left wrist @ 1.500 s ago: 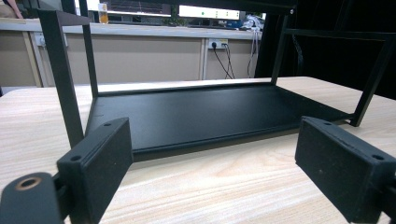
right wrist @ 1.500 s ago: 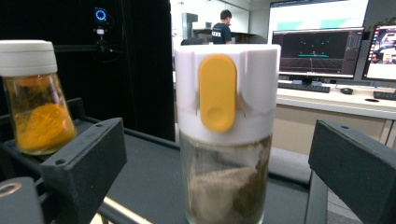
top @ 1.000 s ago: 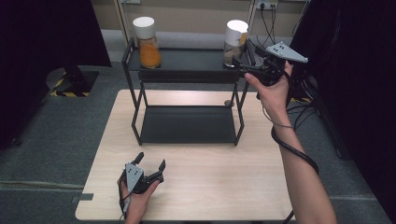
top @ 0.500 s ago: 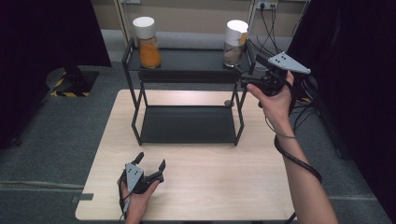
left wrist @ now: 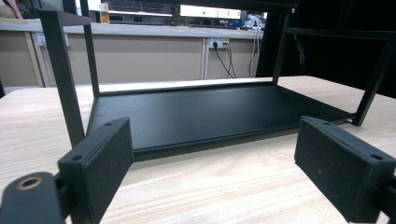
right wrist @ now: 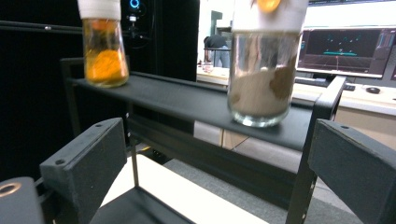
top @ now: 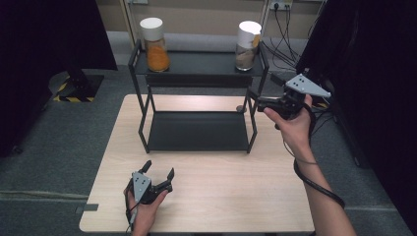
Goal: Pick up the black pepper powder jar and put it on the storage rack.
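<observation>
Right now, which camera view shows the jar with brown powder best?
The right gripper view: the jar with brown powder is close there, standing on the rack's top shelf, its contents plain through the glass. The high view shows it small, at the shelf's right end. The left gripper view looks at the rack's lower shelf instead.

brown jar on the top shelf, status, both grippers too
Left gripper open, low on table. Right gripper open, empty, beside rack. Brown jar upright on top shelf, untouched. Nothing between.
</observation>
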Available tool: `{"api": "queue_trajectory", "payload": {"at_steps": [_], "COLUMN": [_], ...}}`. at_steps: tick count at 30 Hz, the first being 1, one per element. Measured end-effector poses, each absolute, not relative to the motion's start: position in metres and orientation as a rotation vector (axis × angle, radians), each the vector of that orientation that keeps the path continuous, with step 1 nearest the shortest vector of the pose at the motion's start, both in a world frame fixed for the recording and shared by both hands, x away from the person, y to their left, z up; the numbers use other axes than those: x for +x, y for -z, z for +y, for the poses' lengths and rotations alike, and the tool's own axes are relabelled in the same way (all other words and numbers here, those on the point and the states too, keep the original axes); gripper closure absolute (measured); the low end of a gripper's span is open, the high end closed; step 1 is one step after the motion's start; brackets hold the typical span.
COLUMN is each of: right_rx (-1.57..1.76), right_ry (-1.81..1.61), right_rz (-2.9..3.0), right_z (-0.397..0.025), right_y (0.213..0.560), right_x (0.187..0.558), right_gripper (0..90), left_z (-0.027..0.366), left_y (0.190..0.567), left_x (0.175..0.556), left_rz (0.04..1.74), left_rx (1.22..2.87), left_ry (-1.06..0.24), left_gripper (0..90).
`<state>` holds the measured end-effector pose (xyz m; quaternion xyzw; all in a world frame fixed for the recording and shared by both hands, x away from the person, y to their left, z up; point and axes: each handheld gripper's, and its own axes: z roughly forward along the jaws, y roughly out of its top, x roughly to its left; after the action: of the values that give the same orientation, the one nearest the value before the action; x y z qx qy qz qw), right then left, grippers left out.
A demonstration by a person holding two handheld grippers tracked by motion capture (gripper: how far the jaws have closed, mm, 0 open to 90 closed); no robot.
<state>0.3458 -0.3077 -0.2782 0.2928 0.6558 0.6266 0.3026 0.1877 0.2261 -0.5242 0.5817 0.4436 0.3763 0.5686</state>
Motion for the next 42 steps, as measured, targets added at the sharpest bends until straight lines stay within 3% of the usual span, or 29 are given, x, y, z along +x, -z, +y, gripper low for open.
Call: {"api": "queue_trajectory", "payload": {"at_steps": [19, 42], "right_rx": [0.803, 0.845], "right_ry": [-1.658, -1.674], "right_rz": [1.833, 1.899], "right_z": [-0.324, -0.329], "right_y": [0.337, 0.38], "right_x": [0.319, 0.296], "right_gripper": [4.3, 4.2], "left_z": [0.225, 0.224], "left_y": [0.524, 0.524], "left_x": [0.187, 0.187], "left_rz": [1.049, 1.046], "left_rx": [1.365, 1.363], "left_ry": [-0.888, -0.892], "left_gripper": [11.0, 11.0]}}
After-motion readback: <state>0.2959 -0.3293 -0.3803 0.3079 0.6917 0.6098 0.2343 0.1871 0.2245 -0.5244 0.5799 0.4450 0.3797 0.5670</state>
